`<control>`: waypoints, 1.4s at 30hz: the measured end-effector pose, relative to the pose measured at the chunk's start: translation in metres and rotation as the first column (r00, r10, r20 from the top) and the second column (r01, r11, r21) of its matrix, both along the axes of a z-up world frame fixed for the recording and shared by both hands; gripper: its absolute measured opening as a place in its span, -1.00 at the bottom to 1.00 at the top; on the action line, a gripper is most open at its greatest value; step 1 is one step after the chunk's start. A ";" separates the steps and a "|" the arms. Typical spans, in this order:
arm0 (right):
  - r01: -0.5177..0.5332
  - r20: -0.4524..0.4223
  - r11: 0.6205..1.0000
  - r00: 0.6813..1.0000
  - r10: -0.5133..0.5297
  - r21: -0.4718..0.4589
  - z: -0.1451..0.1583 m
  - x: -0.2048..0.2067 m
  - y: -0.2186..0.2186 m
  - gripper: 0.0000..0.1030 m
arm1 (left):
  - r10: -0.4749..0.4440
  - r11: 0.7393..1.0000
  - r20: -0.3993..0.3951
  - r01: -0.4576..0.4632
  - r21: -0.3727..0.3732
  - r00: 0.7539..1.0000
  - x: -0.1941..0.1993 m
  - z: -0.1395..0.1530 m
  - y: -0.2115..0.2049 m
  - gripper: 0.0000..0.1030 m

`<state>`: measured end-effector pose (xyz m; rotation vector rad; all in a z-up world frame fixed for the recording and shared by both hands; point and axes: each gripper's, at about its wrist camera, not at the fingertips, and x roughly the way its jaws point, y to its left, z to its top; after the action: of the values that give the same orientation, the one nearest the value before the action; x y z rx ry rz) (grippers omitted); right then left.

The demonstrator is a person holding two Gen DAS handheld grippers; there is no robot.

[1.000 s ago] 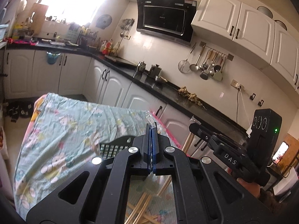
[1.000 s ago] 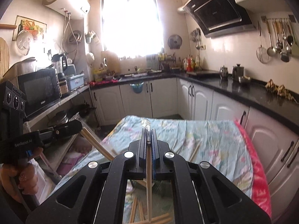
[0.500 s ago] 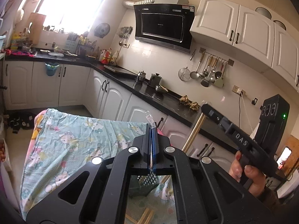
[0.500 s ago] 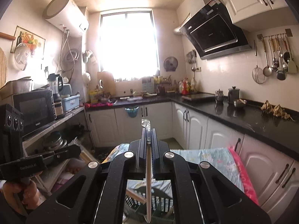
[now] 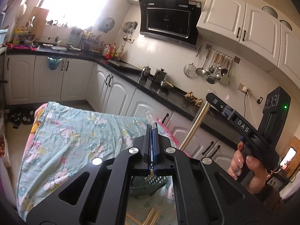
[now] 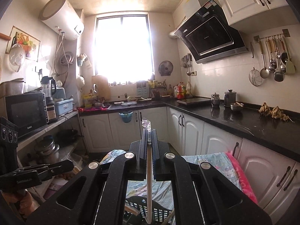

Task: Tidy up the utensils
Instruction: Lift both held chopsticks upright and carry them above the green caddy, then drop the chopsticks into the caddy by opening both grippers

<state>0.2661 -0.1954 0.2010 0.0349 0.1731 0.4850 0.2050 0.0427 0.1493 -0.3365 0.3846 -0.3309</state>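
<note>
The right gripper (image 6: 149,135), a black two-finger tool in a person's hand (image 5: 249,166), is pinched on a pair of pale wooden chopsticks in a clear plastic sleeve (image 6: 149,183). In the right wrist view they hang straight down from the closed jaws, their tips at 6 o'clock just above the dark green slotted plastic basket (image 6: 159,211). The left wrist view shows the same chopsticks slanting down from the jaws at 2 o'clock toward the middle of the frame.

The left gripper (image 5: 152,131) has its blue-lined jaws pressed together. A scrap of clear plastic pokes out past the tips, but whether it holds anything more cannot be told.

The basket stands on the table under a light blue cartoon-print cloth with a pink edge (image 5: 75,131). At least one stick seems to lie in it already, at 7 o'clock in the right wrist view. Several loose wooden chopsticks (image 5: 150,217) lie on the cloth at 6 o'clock in the left wrist view, just outside the basket.

My reading is that the job is partly done: one pair is poised for lowering into the basket, and the loose ones on the cloth are left to collect
</note>
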 end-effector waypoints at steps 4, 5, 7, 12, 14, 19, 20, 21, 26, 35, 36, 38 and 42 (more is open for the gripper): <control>0.013 -0.006 1.000 1.000 -0.014 -0.016 -0.017 0.004 0.002 -0.91 | 0.004 1.000 -0.015 -0.004 0.009 1.000 0.001 -0.013 -0.002 -1.00; 0.015 -0.007 1.000 1.000 -0.015 -0.019 -0.021 0.005 0.002 -0.91 | 0.005 1.000 -0.018 -0.005 0.011 1.000 0.001 -0.017 -0.002 -1.00; 0.023 -0.009 0.999 1.000 -0.024 -0.031 -0.029 0.007 0.004 -0.91 | 0.007 1.000 -0.025 -0.006 0.013 1.000 0.002 -0.023 -0.003 -1.00; 0.042 -0.004 0.998 0.999 -0.043 -0.054 -0.047 0.010 0.007 -0.91 | 0.011 1.000 -0.038 -0.010 0.026 0.999 0.003 -0.036 -0.007 -1.00; 0.048 -0.008 0.997 0.999 -0.048 -0.061 -0.054 0.011 0.008 -0.91 | 0.011 0.999 -0.041 -0.010 0.031 0.999 0.004 -0.041 -0.009 -1.00; 0.069 -0.026 0.995 0.997 -0.071 -0.074 -0.074 0.015 0.009 -0.91 | 0.014 0.999 -0.049 -0.012 0.040 0.999 0.004 -0.051 -0.012 -1.00; 0.072 -0.033 0.995 0.997 -0.075 -0.075 -0.078 0.016 0.009 -0.91 | 0.015 0.999 -0.052 -0.013 0.042 0.999 0.004 -0.054 -0.013 -1.00; 0.074 -0.040 0.994 0.996 -0.077 -0.076 -0.081 0.016 0.010 -0.91 | 0.016 0.999 -0.054 -0.014 0.041 0.998 0.005 -0.055 -0.013 -1.00; 0.091 -0.073 0.992 0.992 -0.098 -0.091 -0.095 0.019 0.011 -0.85 | 0.026 0.999 -0.061 -0.024 0.031 0.998 0.006 -0.063 -0.011 -1.00; 0.113 -0.120 0.989 0.985 -0.124 -0.097 -0.109 0.010 0.005 -0.13 | 0.067 0.997 -0.061 -0.063 0.053 0.996 -0.001 -0.065 -0.008 -0.33; 0.110 -0.126 0.989 0.985 -0.122 -0.096 -0.110 0.009 0.004 -0.09 | 0.072 0.996 -0.052 -0.070 0.053 0.996 -0.004 -0.064 -0.007 -0.27; 0.109 -0.131 0.989 0.984 -0.122 -0.099 -0.110 0.005 0.002 0.04 | 0.084 0.995 -0.037 -0.081 0.058 0.996 -0.009 -0.061 -0.006 -0.02; 0.103 -0.141 0.988 0.983 -0.118 -0.113 -0.110 -0.005 0.000 0.15 | 0.105 0.993 -0.011 -0.105 0.059 0.994 -0.020 -0.055 -0.002 0.25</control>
<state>0.2608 -0.1957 0.0908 -0.0232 0.3394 0.3616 0.1846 0.0407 0.0946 -0.3007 0.3885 -0.2139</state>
